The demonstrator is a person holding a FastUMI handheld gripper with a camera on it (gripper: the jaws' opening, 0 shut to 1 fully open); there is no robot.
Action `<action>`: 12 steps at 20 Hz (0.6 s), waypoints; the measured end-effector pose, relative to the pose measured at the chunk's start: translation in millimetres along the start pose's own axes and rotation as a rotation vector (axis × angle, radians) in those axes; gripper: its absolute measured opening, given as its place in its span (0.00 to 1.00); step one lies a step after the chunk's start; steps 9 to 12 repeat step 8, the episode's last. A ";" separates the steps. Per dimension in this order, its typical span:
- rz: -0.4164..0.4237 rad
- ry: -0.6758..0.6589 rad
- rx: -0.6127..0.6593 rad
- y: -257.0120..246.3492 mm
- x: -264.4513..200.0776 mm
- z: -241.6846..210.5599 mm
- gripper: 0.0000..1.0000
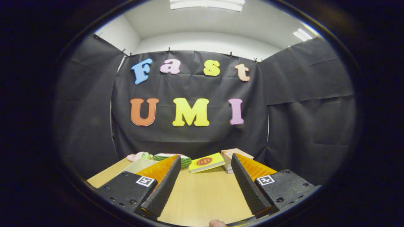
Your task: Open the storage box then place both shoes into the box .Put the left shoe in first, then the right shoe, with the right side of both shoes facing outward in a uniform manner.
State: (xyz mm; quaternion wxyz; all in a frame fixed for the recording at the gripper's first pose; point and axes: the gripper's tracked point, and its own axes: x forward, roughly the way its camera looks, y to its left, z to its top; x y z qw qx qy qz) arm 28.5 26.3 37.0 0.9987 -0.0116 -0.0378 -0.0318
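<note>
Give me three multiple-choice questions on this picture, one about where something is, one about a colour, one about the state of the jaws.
1. Where does the yellow book lie?
A. On the table beyond the fingers
B. Clamped between the fingers
C. On the floor

2. What colour is the table?
A. White
B. Light wood
C. Blue

3. How do the jaws of the gripper stand?
A. Shut on a shoe
B. Shut on nothing
C. Open

Answers:
1 A, it rests at the table's far end.
2 B, pale wood grain shows.
3 C, bare tabletop separates the fingers.

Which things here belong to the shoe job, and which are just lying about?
Job: claw, open over the table; pale box, perhaps the storage box.
Lying about: yellow book, stacked books, plush toy, striped green thing.
</note>
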 end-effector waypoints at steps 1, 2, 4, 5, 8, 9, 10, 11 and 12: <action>0.003 -0.001 0.000 0.1 -0.3 0.0 1.00; 0.004 -0.002 0.002 -0.1 -0.9 -0.5 1.00; 0.007 -0.007 0.008 0.2 -0.9 -1.4 1.00; 0.007 -0.012 0.010 -0.3 -0.6 -2.1 1.00; 0.007 -0.013 0.013 -1.9 0.4 -8.1 1.00; 0.007 -0.013 0.013 -1.9 0.4 -8.1 1.00; 0.007 -0.013 0.013 -1.9 0.4 -8.1 1.00; 0.007 -0.013 0.013 -1.9 0.4 -8.1 1.00; 0.007 -0.013 0.013 -1.9 0.4 -8.1 1.00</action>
